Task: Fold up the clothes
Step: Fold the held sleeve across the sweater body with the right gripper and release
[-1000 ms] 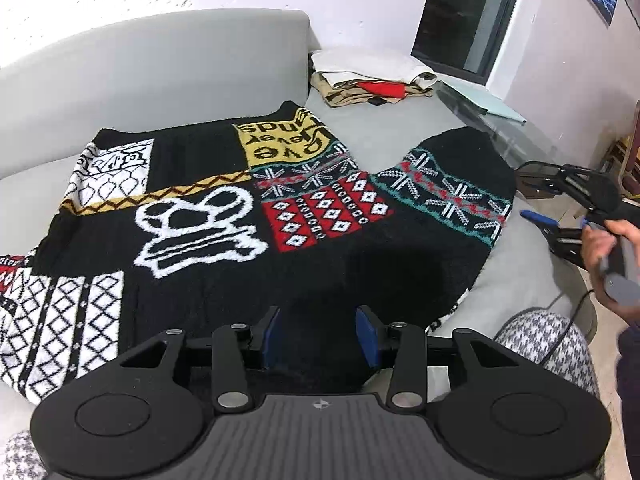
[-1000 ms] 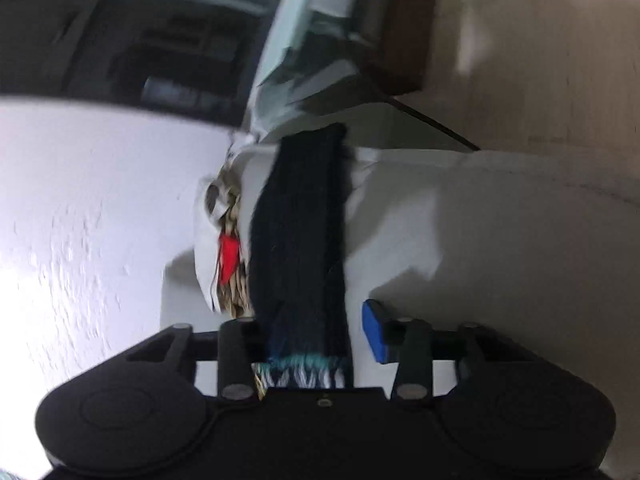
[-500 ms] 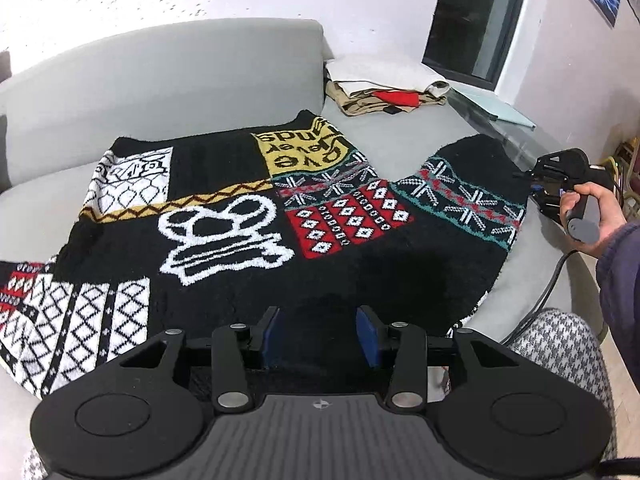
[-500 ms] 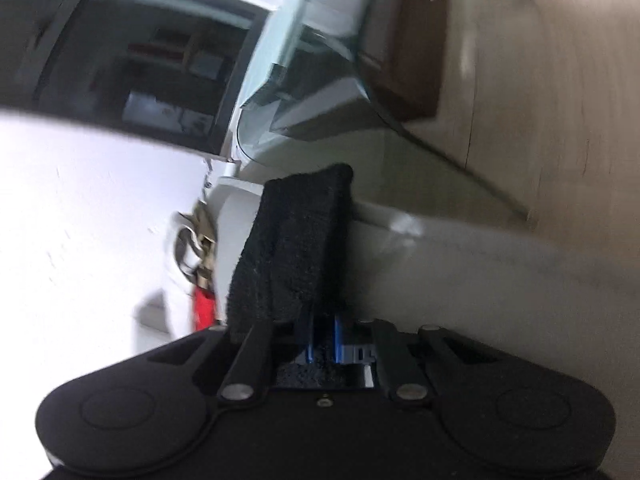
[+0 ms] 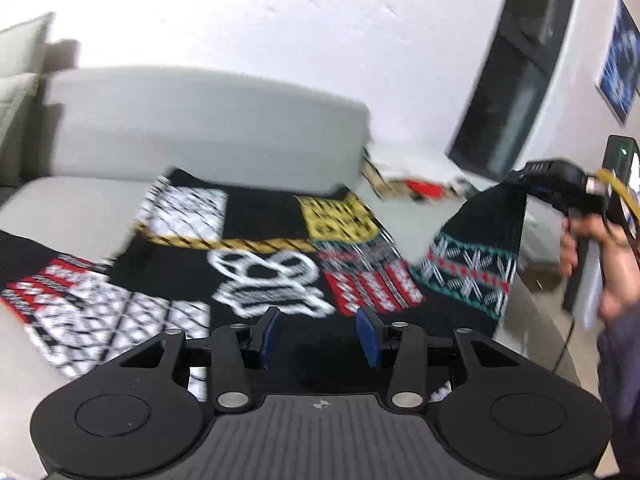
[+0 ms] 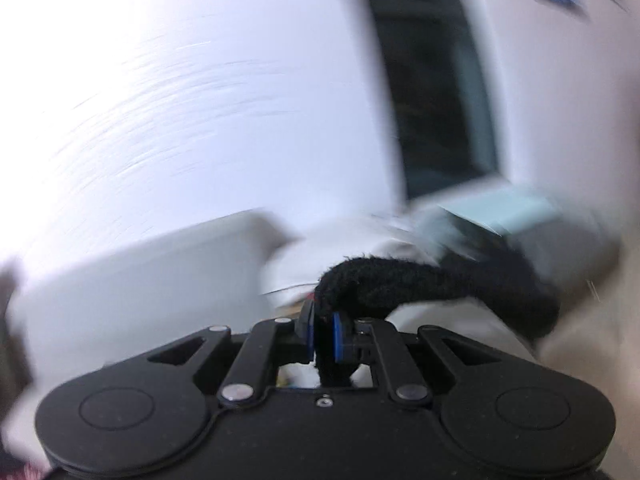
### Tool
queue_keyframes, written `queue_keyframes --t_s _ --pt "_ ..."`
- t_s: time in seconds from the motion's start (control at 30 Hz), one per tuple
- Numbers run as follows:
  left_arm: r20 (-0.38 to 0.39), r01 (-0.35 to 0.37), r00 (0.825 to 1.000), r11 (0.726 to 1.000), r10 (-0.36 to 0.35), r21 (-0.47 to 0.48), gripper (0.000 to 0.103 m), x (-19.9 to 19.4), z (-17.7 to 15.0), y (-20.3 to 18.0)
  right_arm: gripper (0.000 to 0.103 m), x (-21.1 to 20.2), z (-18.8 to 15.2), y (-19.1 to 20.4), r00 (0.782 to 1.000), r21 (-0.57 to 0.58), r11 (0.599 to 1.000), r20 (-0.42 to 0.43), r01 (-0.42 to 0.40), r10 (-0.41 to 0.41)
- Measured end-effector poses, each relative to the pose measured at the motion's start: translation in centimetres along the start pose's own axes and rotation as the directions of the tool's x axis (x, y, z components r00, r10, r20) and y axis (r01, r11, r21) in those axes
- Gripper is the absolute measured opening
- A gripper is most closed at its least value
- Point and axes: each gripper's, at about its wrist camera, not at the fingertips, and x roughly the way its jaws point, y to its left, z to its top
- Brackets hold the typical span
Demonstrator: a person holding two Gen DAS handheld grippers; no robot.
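Observation:
A black patchwork sweater with a white skull, red and yellow panels lies spread on a grey sofa. Its right sleeve, with a teal and red band, is lifted off the cushion. My right gripper, held in a hand, is shut on the black cuff at the sleeve's top. In the right wrist view the cuff is pinched between the blue pads of the right gripper and droops to the right. My left gripper hovers open over the sweater's near hem, with nothing between its fingers.
A pile of folded clothes sits at the sofa's far right corner. A dark window and a blue picture are on the wall to the right. The sofa backrest rises behind the sweater. Both views are blurred by motion.
The right gripper closed on the sleeve cuff, rolled upright and raised the sleeve off the sofa. The left gripper drew back and up, still open.

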Motion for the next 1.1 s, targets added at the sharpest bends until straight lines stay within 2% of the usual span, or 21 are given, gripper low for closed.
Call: queue_keyframes --t_s 0.07,0.1,0.17,0.2,0.23,0.27,0.3,0.33,0.37,0.4,0.47,0.57,0.6,0.7,0.73,0.77,0.83,0.93,1.07,1.1 --pt "0.032 -0.023 0.999 0.999 0.024 -0.029 0.041 -1.2 0.1 1.5 0.009 -0.8 -2.2 4.9 0.995 -0.114 0.989 -0.042 -0.097 0.093" --pt "0.043 -0.033 0.998 0.998 0.035 -0.044 0.041 -1.6 0.2 2.2 0.009 -0.7 -3.9 6.9 0.987 -0.151 0.978 -0.091 -0.146 0.133" --pt "0.051 -0.057 0.997 0.995 0.061 -0.076 0.041 -2.2 0.1 3.6 0.010 -0.4 -7.3 10.8 0.959 -0.215 0.945 -0.194 -0.247 0.206" --pt "0.047 -0.071 0.996 0.993 0.075 -0.097 0.041 -2.3 0.0 4.2 0.010 -0.1 -9.0 12.4 0.935 -0.232 0.925 -0.262 -0.301 0.238" --pt "0.040 -0.080 0.996 0.990 0.085 -0.117 0.041 -2.3 -0.1 4.8 0.018 0.5 -10.8 13.5 0.896 -0.225 0.906 -0.356 -0.358 0.266" --pt "0.032 -0.084 0.995 0.987 0.089 -0.134 0.041 -2.4 -0.3 5.3 0.027 1.1 -12.5 14.6 0.842 -0.208 0.884 -0.456 -0.417 0.290" --pt "0.027 -0.094 0.995 0.984 0.099 -0.154 0.041 -2.4 -0.3 5.7 0.027 1.4 -13.7 15.2 0.781 -0.178 0.865 -0.540 -0.469 0.312" --pt "0.022 -0.100 0.994 0.982 0.105 -0.162 0.042 -2.4 -0.4 6.0 0.027 1.2 -14.5 15.3 0.740 -0.143 0.854 -0.584 -0.500 0.335" --pt "0.016 -0.104 0.994 0.981 0.108 -0.165 0.042 -2.4 -0.6 6.1 0.030 0.8 -14.9 15.3 0.710 -0.117 0.847 -0.610 -0.519 0.351" --pt "0.007 -0.110 0.994 0.980 0.112 -0.165 0.042 -2.2 -0.6 6.2 0.033 0.5 -14.4 15.0 0.710 -0.106 0.850 -0.608 -0.516 0.356" --pt "-0.014 -0.117 0.993 0.979 0.116 -0.168 0.042 -1.6 -0.8 6.2 0.045 -0.2 -12.5 12.9 0.718 -0.054 0.867 -0.587 -0.495 0.374" --pt "-0.055 -0.126 0.991 0.974 0.118 -0.190 0.042 -0.4 -1.0 6.4 0.050 -1.3 -9.6 9.2 0.738 0.036 0.890 -0.544 -0.455 0.399" --pt "-0.070 -0.130 0.990 0.972 0.119 -0.194 0.042 0.1 -1.1 6.4 0.050 -1.4 -8.7 7.9 0.754 0.053 0.900 -0.525 -0.434 0.395" --pt "-0.109 -0.145 0.986 0.970 0.126 -0.193 0.042 1.4 -1.5 6.5 0.052 -2.0 -7.2 4.1 0.830 0.065 0.938 -0.447 -0.340 0.332" --pt "-0.117 -0.150 0.985 0.970 0.130 -0.189 0.042 1.8 -1.5 6.5 0.049 -1.9 -7.0 2.8 0.853 0.085 0.951 -0.424 -0.298 0.305" --pt "-0.124 -0.155 0.983 0.970 0.134 -0.185 0.042 2.1 -1.6 6.4 0.033 -1.8 -6.8 1.2 0.871 0.122 0.960 -0.403 -0.253 0.281" --pt "-0.128 -0.156 0.983 0.972 0.134 -0.176 0.042 2.7 -1.5 6.2 0.012 -1.4 -6.7 -1.6 0.898 0.189 0.967 -0.374 -0.173 0.234" --pt "-0.132 -0.158 0.982 0.975 0.137 -0.158 0.042 3.4 -1.3 5.6 0.012 0.3 -7.7 -3.4 0.891 0.221 0.968 -0.406 -0.123 0.205" --pt "-0.140 -0.162 0.980 0.977 0.143 -0.136 0.042 4.2 -1.1 5.0 0.012 2.4 -11.0 -1.7 0.870 0.038 0.991 -0.475 -0.126 0.129" --pt "-0.144 -0.168 0.978 0.977 0.149 -0.128 0.042 4.4 -1.1 4.9 0.012 3.0 -12.3 -1.3 0.857 -0.011 0.993 -0.506 -0.117 0.095"
